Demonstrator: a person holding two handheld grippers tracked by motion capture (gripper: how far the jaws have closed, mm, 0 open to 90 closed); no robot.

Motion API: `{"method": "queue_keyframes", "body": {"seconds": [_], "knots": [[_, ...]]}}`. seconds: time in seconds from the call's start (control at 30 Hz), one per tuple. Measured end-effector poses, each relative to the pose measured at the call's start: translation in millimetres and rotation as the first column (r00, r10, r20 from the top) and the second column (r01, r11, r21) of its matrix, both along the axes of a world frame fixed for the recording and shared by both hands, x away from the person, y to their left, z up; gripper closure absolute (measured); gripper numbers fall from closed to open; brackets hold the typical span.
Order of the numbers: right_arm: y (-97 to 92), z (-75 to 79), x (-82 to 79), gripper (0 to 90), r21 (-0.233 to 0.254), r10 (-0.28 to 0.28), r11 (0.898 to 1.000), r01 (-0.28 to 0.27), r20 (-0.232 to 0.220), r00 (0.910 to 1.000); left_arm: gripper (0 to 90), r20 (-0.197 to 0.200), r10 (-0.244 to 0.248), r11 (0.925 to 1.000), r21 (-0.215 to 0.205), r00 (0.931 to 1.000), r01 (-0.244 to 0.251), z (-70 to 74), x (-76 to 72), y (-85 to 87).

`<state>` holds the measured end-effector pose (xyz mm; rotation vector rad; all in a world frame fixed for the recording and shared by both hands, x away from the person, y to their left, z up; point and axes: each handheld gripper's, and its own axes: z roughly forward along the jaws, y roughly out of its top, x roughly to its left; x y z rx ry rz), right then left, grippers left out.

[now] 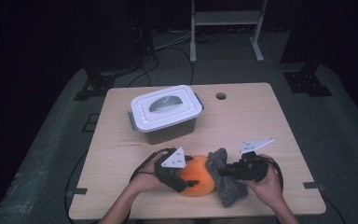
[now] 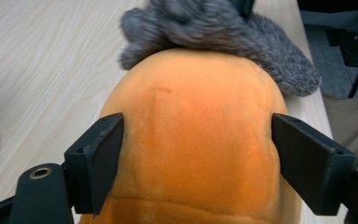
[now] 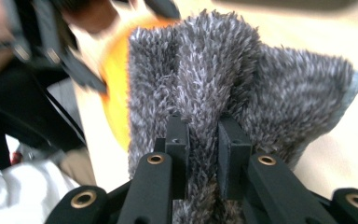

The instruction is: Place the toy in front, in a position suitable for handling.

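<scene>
The left hand-held gripper (image 2: 196, 154) stands spread astride the orange plush (image 2: 193, 140), its pads not visibly pressing; the right hand-held gripper (image 3: 203, 140) pinches a fold of the grey furry cloth (image 3: 242, 88) lying against it (likely a wiping step). Next, I judge, drag the cloth across. Both forearms reach in low over the surface (image 1: 261, 121).
</scene>
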<state>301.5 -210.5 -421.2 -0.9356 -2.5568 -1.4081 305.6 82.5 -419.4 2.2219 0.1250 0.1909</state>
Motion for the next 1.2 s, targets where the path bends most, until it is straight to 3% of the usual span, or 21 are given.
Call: {"method": "queue_keyframes", "body": {"seconds": [0.07,0.23,0.4,0.57,0.63,0.73,0.77,1.0,1.2], "knots": [[3.5,6.1,-0.7,76.3,0.035,0.003,0.999,-0.004,0.029,0.9996,19.0,-0.003,-0.009,1.0,0.001,1.0,0.009,1.2,-0.3,0.1],[13.1,1.4,-1.4,76.2,0.017,0.039,0.999,-0.04,0.017,0.9991,11.2,-0.047,0.004,0.9993,-0.036,0.9989,-0.006,8.2,3.1,2.2],[15.2,-1.4,-8.3,75.8,0.001,0.09,0.996,-0.09,0.006,0.9959,7.5,-0.071,0.017,0.9998,-0.005,0.9973,-0.017,1.6,4.5,-1.5],[12.0,5.6,-7.8,76.3,-0.015,0.063,0.998,-0.062,0.036,0.9974,30.6,0.016,0.027,0.9996,-0.008,0.9995,-0.026,4.2,-0.6,-0.9],[10.0,12.6,-7.8,76.7,0.002,0.036,0.999,-0.036,0.072,0.9968,33.8,0.053,0.033,0.9986,-0.043,0.998,-0.031,7.5,-2.8,-1.6],[9.4,20.3,-8.2,76.9,0.031,0.008,0.999,-0.011,0.111,0.9937,34.0,0.144,0.045,0.9984,-0.042,0.9885,-0.039,7.2,-7.5,-7.8],[10.0,20.7,-7.8,76.9,0.025,0.003,1.0,-0.006,0.117,0.9931,33.8,0.15,0.045,0.9983,-0.043,0.9877,-0.039,6.2,-7.9,-8.5],[6.4,8.1,-3.3,76.9,0.002,-0.003,1.0,0.003,0.057,0.9984,31.4,0.082,0.029,0.9992,-0.031,0.9962,-0.027,0.8,-2.2,-0.4],[-4.3,-3.1,2.9,77.0,-0.007,-0.036,0.999,0.036,-0.012,0.9993,29.8,0.054,0.025,0.9989,-0.04,0.9982,-0.023,-1.3,0.3,6.1]]}}
